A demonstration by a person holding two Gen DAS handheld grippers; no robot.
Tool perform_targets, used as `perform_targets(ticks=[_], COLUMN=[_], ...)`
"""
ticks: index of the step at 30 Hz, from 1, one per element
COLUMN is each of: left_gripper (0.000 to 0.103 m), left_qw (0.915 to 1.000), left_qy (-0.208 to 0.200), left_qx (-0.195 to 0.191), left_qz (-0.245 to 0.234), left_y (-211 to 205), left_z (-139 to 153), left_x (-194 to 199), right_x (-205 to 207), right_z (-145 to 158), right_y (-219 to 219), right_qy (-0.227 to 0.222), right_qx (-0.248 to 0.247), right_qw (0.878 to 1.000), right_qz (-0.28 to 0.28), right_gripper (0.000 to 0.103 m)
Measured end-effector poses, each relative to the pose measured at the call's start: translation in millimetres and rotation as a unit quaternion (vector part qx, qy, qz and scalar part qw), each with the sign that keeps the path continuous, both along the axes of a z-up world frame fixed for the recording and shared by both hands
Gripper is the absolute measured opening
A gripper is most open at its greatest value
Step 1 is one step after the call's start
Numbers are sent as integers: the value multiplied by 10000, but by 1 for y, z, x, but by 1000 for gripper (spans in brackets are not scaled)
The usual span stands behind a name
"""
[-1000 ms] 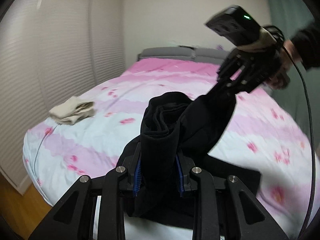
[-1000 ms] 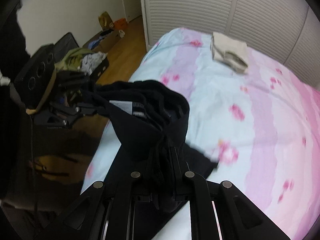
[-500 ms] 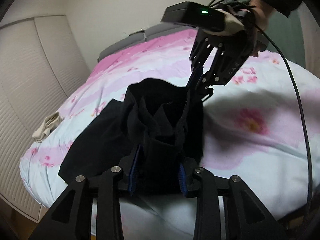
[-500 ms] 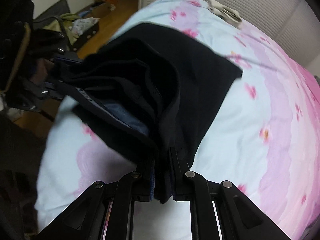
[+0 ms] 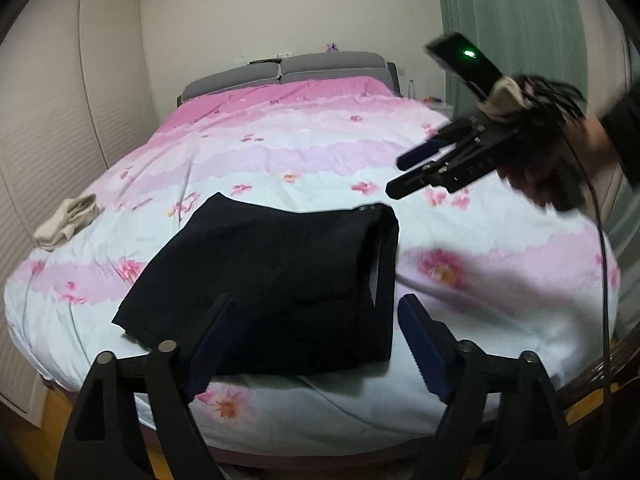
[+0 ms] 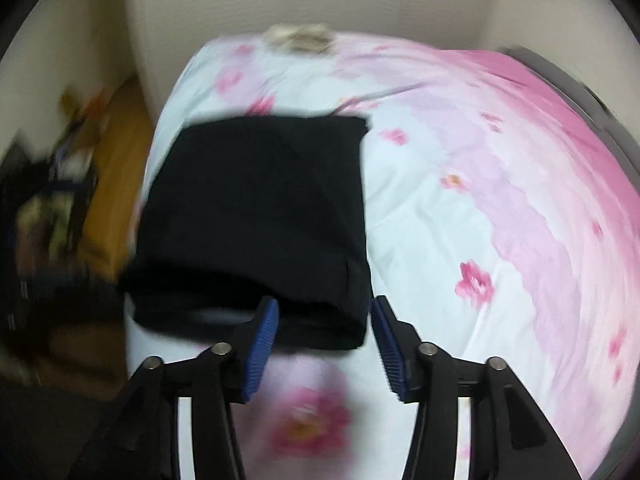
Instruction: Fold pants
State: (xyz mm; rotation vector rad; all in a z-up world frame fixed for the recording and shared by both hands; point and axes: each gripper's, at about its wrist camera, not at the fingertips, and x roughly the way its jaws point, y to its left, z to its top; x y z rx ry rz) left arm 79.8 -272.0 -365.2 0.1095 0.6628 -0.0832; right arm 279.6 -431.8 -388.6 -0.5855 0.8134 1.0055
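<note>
Our left gripper (image 5: pixel 316 344) is black linkage arms with round silver pivot screws and ridged dark-blue pads. Our right gripper (image 5: pixel 404 174) matches it, topped by a black camera box (image 5: pixel 464 66) with a green light, trailing black cables (image 5: pixel 600 248). A dark sleeve (image 5: pixel 624 132) covers the wrist.

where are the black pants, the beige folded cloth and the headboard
black pants (image 5: pixel 272 276), left wrist view, middle of the top layer
beige folded cloth (image 5: pixel 66 222), left wrist view, its centre
headboard (image 5: pixel 328 66), left wrist view, grey right-hand cushion
</note>
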Motion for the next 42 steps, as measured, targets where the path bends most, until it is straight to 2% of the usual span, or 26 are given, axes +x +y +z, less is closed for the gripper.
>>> perform_targets(ticks=[2,4,7,9,11,13,14,16,17,20,24,27,31,33,34,36,37,38,39,40,41,42], left_gripper=[88,89,89,90,91,91,94,98,98,98,98,98,98,98,98,98,98,98,98,98,98,97], left_qw=[10000,9999,9997,9995,9990,9991,9993,9995,9996,9987,9942,9902,9869,9855,9851,9818,9775,9709,9621,9549,9407,9299], left_qy=[37,88,196,272,393,344,286,201,254,421,681,802,985,1069,1052,956,921,872,816,791,788,806], left_qx=[-62,-71,52,61,26,73,104,133,52,-135,-288,-321,-460,-490,-455,-402,-374,-334,-281,-246,-184,-139], left_qz=[21,38,123,179,228,241,223,179,110,-264,-775,-1100,-1196,-1224,-1286,-1591,-1863,-2204,-2587,-2851,-3296,-3586], left_y=[13,30,70,96,131,163,175,198,211,239,265,271,273,269,265,253,244,233,220,210,193,181], left_z=[4,6,11,14,20,28,31,34,32,27,15,10,4,-1,-2,-1,0,1,2,2,2,2], left_x=[8,20,45,59,79,94,99,110,118,136,156,166,177,184,187,196,202,209,217,223,236,245], right_x=[-6,-12,-14,-19,-24,-36,-46,-63,-70,-91,-114,-130,-148,-150,-151,-150,-148,-147,-148,-151,-156,-159], right_z=[9,14,15,15,12,10,8,3,2,7,11,13,13,11,10,6,2,-2,-8,-10,-16,-18], right_y=[-4,-6,1,-1,-4,-7,-6,6,13,38,69,88,108,114,118,128,133,135,134,133,127,123], right_qy=[153,347,549,793,1071,1241,1269,1243,1199,810,702,605,454,389,344,322,321,349,395,417,467,499], right_qx=[399,767,1126,1468,1818,2045,2131,2086,1994,1768,1755,1732,1640,1711,1752,1661,1510,1400,1316,1326,1398,1421], right_qw=[9978,9902,9725,9442,9094,8690,8430,8140,8055,7935,7522,7292,6988,6960,6993,7137,7233,7267,7240,7182,7045,6956], right_qz=[-507,-1117,-1965,-2839,-3583,-4330,-4774,-5277,-5450,-5766,-6313,-6593,-6948,-6963,-6922,-6797,-6730,-6716,-6760,-6818,-6942,-7025], right_gripper=[71,77,78,78,78,78,78,78,78,78,78,78,78,78,78,70,61,56,56,56,56,56])
